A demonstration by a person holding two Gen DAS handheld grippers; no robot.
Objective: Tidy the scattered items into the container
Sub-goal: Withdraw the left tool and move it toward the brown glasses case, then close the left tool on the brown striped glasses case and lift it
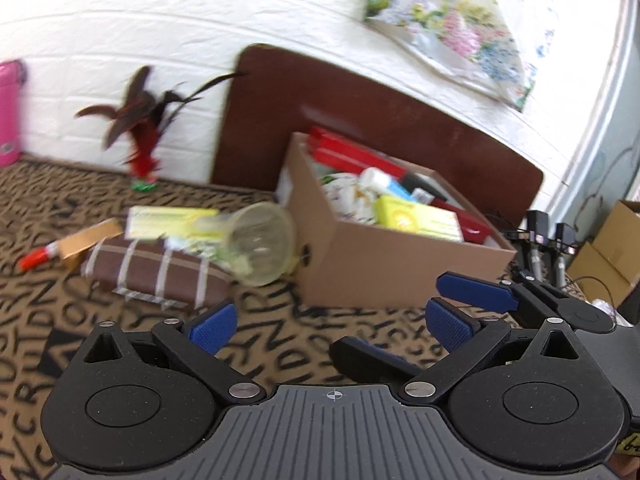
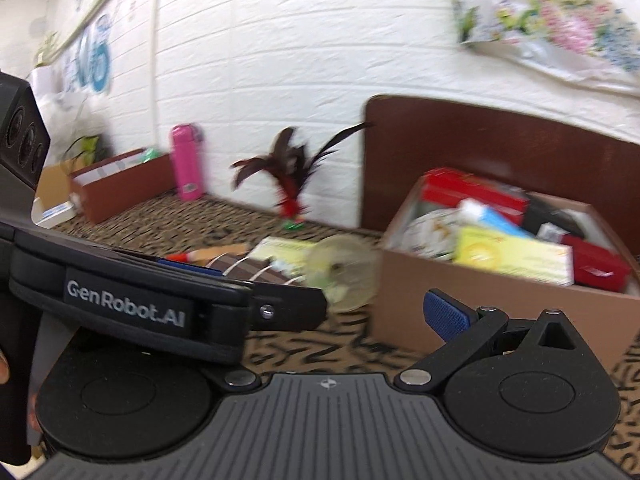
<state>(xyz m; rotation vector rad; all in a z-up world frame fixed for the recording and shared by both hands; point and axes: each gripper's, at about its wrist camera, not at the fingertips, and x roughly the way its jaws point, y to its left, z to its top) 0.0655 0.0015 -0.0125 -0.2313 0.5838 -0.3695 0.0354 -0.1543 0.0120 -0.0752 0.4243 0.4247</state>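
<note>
A cardboard box [image 1: 384, 268] stands on the letter-patterned cloth, filled with red, yellow and white packages; it also shows in the right wrist view [image 2: 480, 300]. Left of it lie a clear plastic cup [image 1: 260, 244] on its side, a yellow-green packet [image 1: 168, 222], a brown checked pouch [image 1: 160, 276], a red-capped tube [image 1: 38, 258] and a red feather shuttlecock [image 1: 142, 128]. My left gripper [image 1: 328, 326] is open and empty, low over the cloth before the box. My right gripper [image 2: 356, 312] is open and empty beside it; the left gripper's body hides its left finger. The cup [image 2: 340, 272] shows ahead.
A brown board [image 1: 360, 120] leans on the white brick wall behind the box. A pink bottle [image 2: 186, 162] and a brown tray [image 2: 120, 184] stand at the far left. Cardboard boxes [image 1: 608, 248] and cables sit at the right.
</note>
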